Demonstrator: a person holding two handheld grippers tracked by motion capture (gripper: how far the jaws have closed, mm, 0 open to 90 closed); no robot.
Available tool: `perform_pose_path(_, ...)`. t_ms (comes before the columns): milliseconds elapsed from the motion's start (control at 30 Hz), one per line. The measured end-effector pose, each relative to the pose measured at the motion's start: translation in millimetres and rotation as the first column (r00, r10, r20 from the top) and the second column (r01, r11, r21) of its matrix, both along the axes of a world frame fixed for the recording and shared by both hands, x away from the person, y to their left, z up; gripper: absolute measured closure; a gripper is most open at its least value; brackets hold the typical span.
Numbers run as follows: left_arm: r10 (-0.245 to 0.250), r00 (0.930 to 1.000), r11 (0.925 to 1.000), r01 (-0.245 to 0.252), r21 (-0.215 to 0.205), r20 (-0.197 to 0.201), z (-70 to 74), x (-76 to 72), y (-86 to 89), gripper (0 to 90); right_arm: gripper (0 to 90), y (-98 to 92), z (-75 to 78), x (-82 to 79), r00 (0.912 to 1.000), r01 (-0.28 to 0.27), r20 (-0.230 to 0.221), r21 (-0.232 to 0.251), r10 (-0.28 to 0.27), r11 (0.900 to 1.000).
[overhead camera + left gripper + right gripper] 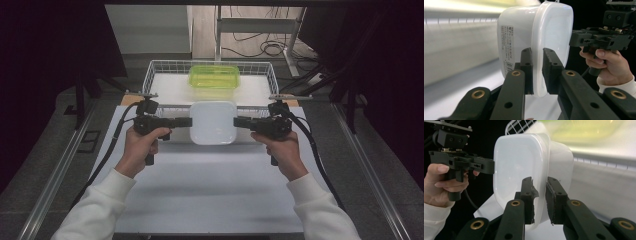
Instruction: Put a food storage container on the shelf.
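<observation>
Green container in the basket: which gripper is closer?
Left, marginally. The green container sits slightly left of centre; left gripper and right gripper each clamp an opposite rim of the white container in front of it.

The white rounded-square plastic container (213, 122) looks smooth and semi-glossy, its lid catching a soft sheen, and a printed paper label (507, 47) lies flat on its side wall. The black left gripper (189, 122) and black right gripper (236, 121) are matt, hard plastic with brass-coloured metal rivets; the right gripper's pads (553, 195) look rough and worn at the edges. Farther off, the white wire basket (150, 75) is thin coated metal, and the translucent yellow-green plastic box (214, 76) in it is glossy. The white tabletop (210, 190) is smooth and matt. The person's white sleeves (95, 210) are soft cloth
</observation>
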State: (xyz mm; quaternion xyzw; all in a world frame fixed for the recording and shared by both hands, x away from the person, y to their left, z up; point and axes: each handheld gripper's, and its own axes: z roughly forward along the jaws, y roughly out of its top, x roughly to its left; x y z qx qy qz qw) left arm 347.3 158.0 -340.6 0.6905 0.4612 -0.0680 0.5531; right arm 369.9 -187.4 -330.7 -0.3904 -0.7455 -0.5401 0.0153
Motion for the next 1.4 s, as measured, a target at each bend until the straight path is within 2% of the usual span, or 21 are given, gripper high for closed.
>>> perform_pose_path(300,0.001,0.9986,0.9999,-0.002,0.012,0.053,36.9,15.7,2.7,79.5,76.3,2.3,33.1,15.6,0.9989,-0.001,0.047,0.023,0.000,1.000)
perform_pose_path(467,0.007,0.9977,0.9997,-0.008,0.022,0.068,56.0,31.2,4.9,79.1,76.6,3.1,51.7,25.6,0.9975,-0.011,0.070,0.035,0.009,0.999)
perform_pose_path(667,0.016,0.9977,0.9996,-0.018,0.022,0.066,70.8,50.2,7.3,78.7,76.8,5.8,68.8,41.4,0.9967,-0.016,0.080,0.044,0.012,0.999)
perform_pose_path(933,0.029,0.9974,0.9989,-0.031,0.034,0.066,86.3,74.8,8.2,77.9,76.9,9.1,86.9,61.8,0.9956,-0.018,0.093,0.042,0.014,0.999)
perform_pose_path(1033,0.040,0.9971,0.9988,-0.042,0.026,0.064,89.7,82.8,9.3,77.9,76.9,11.3,91.3,70.7,0.9955,-0.013,0.094,0.040,0.009,0.999)
perform_pose_path(1400,0.045,0.9987,0.9989,-0.045,0.011,0.022,90.6,114.1,12.4,77.9,76.9,13.6,92.9,100.5,0.9983,0.008,0.057,0.066,-0.011,0.998)
